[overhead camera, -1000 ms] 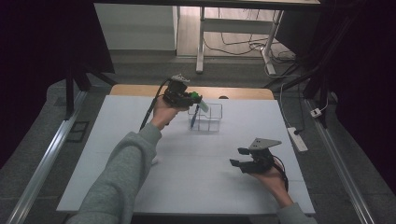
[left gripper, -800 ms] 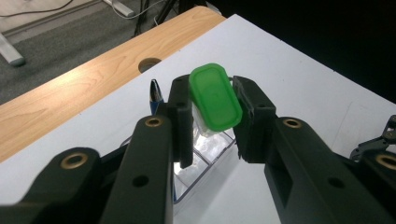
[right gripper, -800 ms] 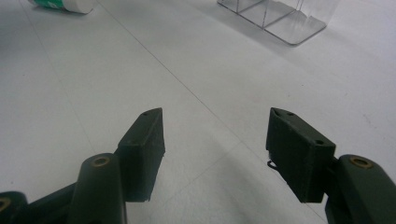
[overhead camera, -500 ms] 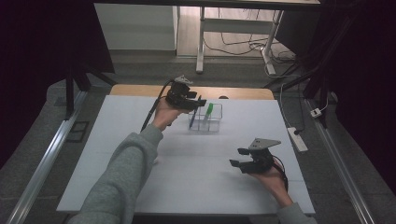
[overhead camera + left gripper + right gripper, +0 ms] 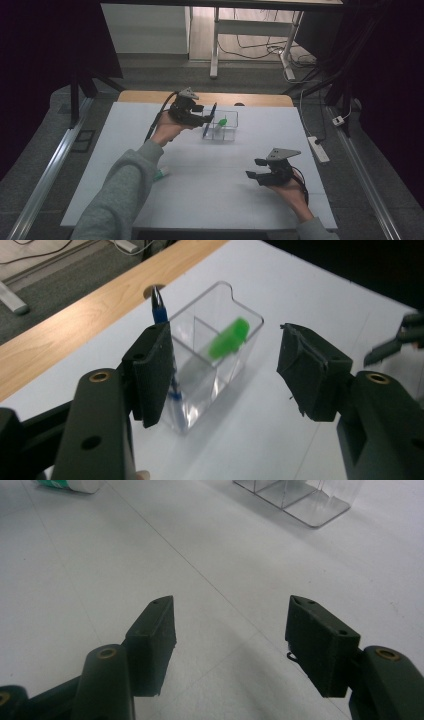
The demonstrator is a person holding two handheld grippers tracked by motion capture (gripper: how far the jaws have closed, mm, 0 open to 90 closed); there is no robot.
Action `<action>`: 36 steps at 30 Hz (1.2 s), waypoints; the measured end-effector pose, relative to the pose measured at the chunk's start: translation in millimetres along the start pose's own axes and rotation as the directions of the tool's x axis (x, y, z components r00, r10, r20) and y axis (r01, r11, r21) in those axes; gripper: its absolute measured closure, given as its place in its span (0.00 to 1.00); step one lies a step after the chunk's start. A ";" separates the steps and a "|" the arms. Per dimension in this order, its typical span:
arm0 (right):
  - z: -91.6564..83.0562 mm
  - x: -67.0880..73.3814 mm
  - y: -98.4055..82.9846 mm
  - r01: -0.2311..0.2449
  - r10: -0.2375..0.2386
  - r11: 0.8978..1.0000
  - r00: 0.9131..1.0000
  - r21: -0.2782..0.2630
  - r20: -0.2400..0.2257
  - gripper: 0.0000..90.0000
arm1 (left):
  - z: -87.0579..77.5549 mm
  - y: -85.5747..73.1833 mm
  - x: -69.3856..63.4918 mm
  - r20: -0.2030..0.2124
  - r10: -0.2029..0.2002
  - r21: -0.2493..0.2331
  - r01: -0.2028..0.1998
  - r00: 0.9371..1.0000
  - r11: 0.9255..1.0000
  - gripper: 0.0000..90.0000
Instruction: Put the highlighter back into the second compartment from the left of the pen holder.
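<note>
There are two grippers, one clear organizer, one blue pen, one green marker in the organizer, and one more green-and-white marker lying loose on the white table (image 5: 210, 200). The left gripper (image 5: 225, 370) has its jaws spread wide with nothing between the pads; they have just been opening, and the frames show them empty now. Just beyond its fingertips stands the clear organizer (image 5: 220, 365), a small box split into compartments. The blue pen (image 5: 161, 315) stands tilted in the compartment nearest the left-hand pad, its tip rising just above that pad. The green marker (image 5: 229, 339) leans across the top of the organizer, farther out from the fingertips and between the two pads as seen along them; it looks blurred. In the high view the left gripper (image 5: 197, 116) sits just beside the organizer (image 5: 227, 131), close to the far edge of the white top, where a wooden strip (image 5: 250, 99) runs behind it. The right gripper (image 5: 230, 640) hangs over bare table, jaws wide apart and holding nothing, well apart from the organizer, with open surface all round its fingertips. In the high view it (image 5: 257, 169) is near the right-hand edge. The loose marker (image 5: 161, 173) lies beside the left sleeve, well apart from both sets of fingers.
</note>
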State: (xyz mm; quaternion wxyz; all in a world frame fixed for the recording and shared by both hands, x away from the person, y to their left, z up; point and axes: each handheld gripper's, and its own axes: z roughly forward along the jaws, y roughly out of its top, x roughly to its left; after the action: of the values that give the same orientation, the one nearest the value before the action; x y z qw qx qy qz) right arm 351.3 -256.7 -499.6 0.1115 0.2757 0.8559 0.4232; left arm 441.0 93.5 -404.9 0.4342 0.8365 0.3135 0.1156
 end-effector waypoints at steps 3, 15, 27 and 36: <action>-0.2 -0.2 -0.1 -0.001 0.001 1.000 1.000 0.000 0.006 0.40 | -7.2 -7.7 -3.8 -0.001 0.012 0.001 -0.012 1.000 1.000 0.43; -3.9 -3.5 0.1 -0.006 0.006 1.000 1.000 -0.020 -0.002 0.40 | -28.9 -47.1 -23.5 0.003 0.045 0.029 -0.045 0.999 0.999 0.43; -14.2 -2.6 -5.2 -0.017 0.017 0.999 1.000 -0.033 0.006 0.40 | -51.1 -87.1 -32.7 0.007 0.046 0.050 -0.047 0.999 0.998 0.42; -23.7 1.9 -11.4 0.003 -0.003 0.999 1.000 -0.034 0.024 0.40 | -57.8 -104.4 -39.8 0.006 0.066 0.080 -0.066 0.998 0.995 0.42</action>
State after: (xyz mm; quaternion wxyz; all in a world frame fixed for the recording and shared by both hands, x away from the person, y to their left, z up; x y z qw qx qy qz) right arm 335.4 -276.9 -493.8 0.1272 0.2776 0.8475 0.4342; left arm 338.9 151.0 -450.8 0.3968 0.8633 0.2895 0.1159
